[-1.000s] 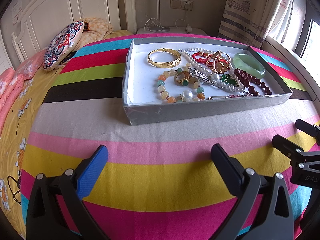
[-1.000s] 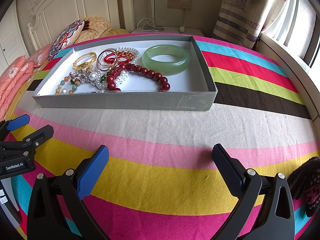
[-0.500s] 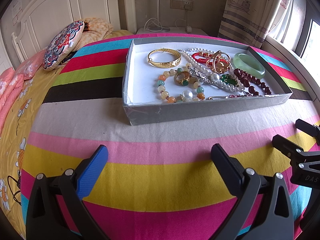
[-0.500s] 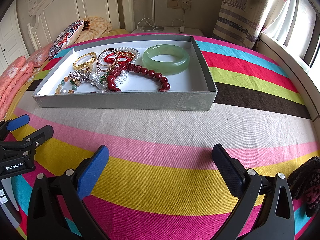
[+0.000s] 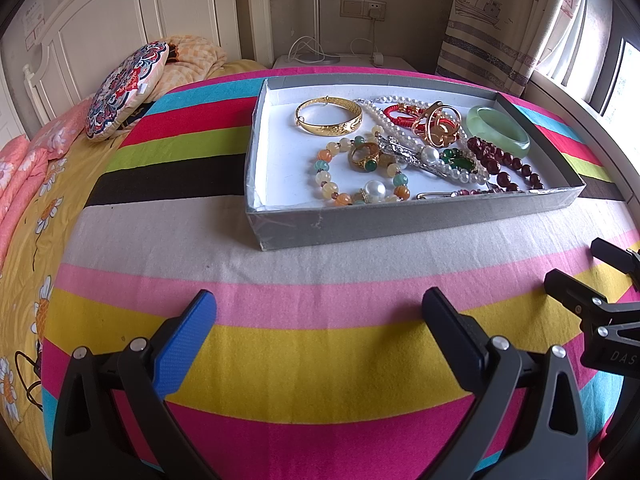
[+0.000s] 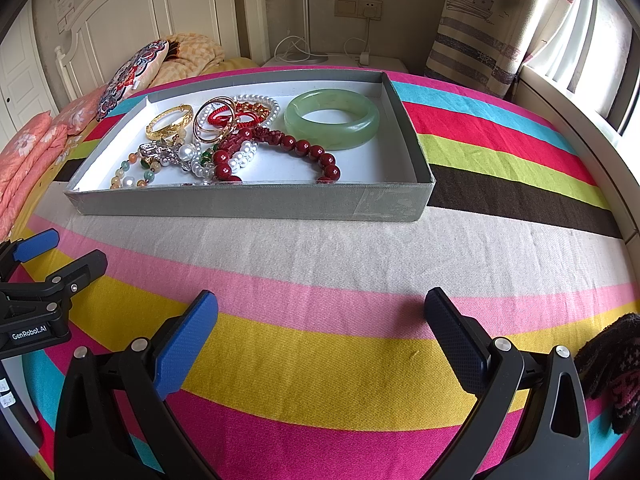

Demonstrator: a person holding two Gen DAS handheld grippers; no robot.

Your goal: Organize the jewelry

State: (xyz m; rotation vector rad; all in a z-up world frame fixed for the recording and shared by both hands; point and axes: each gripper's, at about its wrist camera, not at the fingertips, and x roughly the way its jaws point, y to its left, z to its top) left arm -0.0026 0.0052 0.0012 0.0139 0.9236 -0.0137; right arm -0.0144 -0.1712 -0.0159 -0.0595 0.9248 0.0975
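Observation:
A shallow grey box [image 5: 360,224] [image 6: 248,202] lies on a striped bedspread and holds a tangle of jewelry. Inside are a gold bangle [image 5: 329,121] [image 6: 170,122], a green jade bangle [image 5: 498,131] [image 6: 332,118], a dark red bead bracelet [image 5: 502,166] [image 6: 300,148], a pearl necklace [image 5: 394,118], gold hoops with red cord [image 5: 434,124] [image 6: 218,118] and a multicoloured bead bracelet [image 5: 336,184]. My left gripper [image 5: 320,320] and right gripper [image 6: 322,320] both hover open over the yellow and pink stripes, well short of the box, with nothing between their fingers.
A patterned round cushion [image 5: 128,88] and a blanket lie by the white headboard [image 5: 120,20]. A nightstand with cables [image 5: 332,58] stands behind the bed, curtains [image 5: 500,28] at the right. A dark knitted glove [image 6: 612,364] shows at the right edge.

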